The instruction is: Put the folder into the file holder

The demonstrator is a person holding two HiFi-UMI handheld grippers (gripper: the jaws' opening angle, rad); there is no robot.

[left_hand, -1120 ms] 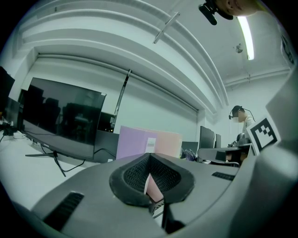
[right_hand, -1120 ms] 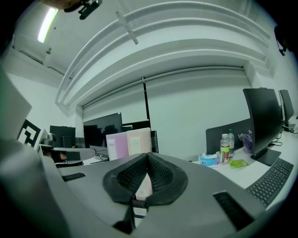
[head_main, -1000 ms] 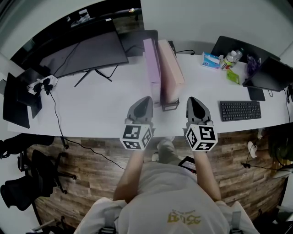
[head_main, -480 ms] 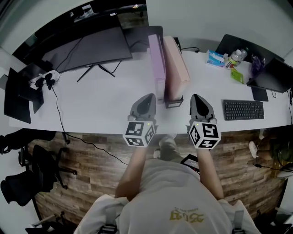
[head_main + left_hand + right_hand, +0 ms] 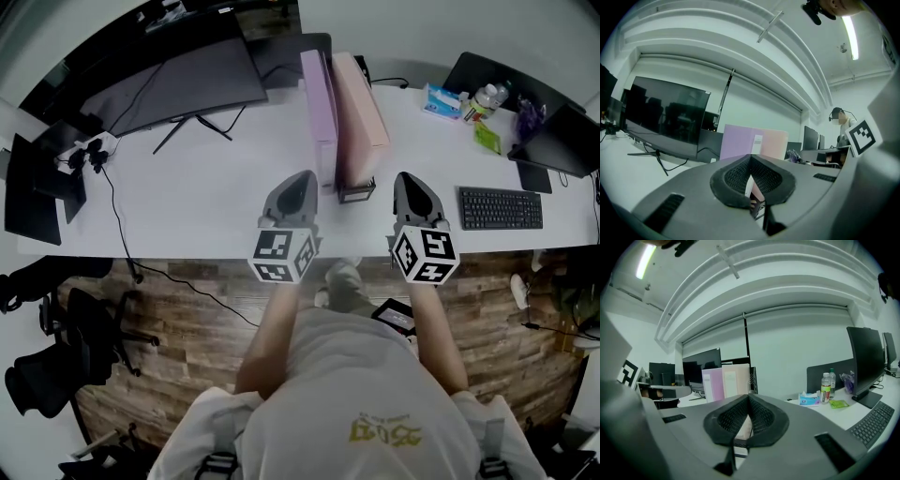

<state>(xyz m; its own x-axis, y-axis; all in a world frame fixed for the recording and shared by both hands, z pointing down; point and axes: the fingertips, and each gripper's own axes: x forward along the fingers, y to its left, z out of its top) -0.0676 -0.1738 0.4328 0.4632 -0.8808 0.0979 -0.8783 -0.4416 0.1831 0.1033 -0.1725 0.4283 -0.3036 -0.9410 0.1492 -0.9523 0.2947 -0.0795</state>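
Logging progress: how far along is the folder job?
Looks done: the pink folder stands in the file holder, the purple folder upright beside it. In hand: nothing; left gripper and right gripper have shut, empty jaws short of them. Left: nothing visible.
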